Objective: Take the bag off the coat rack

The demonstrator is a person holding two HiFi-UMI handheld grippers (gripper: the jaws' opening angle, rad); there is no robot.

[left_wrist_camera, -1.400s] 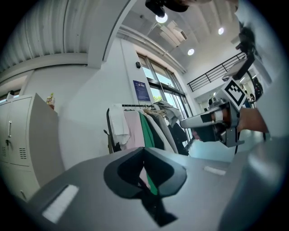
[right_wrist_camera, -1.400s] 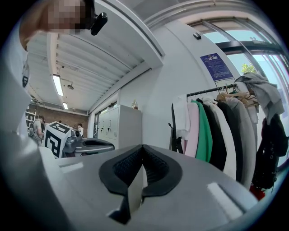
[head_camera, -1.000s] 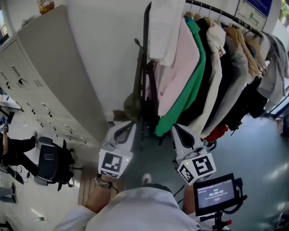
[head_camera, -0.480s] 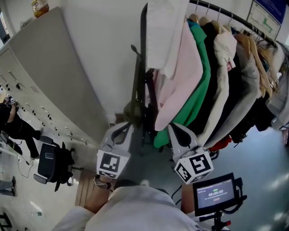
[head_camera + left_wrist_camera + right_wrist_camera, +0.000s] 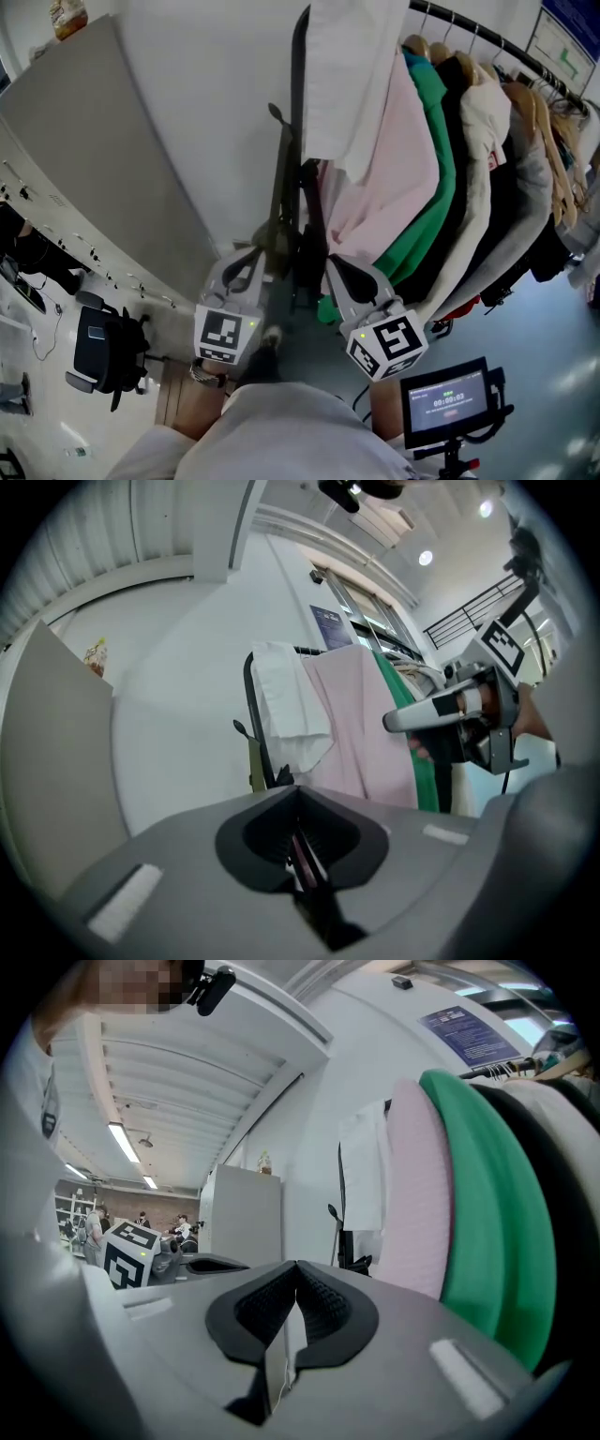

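Head view: the bag (image 5: 277, 232) hangs left of the rack pole (image 5: 300, 112), long axis vertical. The left claw (image 5: 251, 270) is just beside the bag; the right claw (image 5: 339, 274) lies right of the pole.
Left gripper view: jaws closed, empty; the bag is ahead.
Right gripper view: jaws closed, empty; the bag is probably behind the pole.

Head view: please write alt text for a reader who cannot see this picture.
Seen from above, a person points the left gripper and the right gripper, both shut, toward an olive bag that hangs on a black coat rack. White, pink and green clothes hang to the right of the bag.
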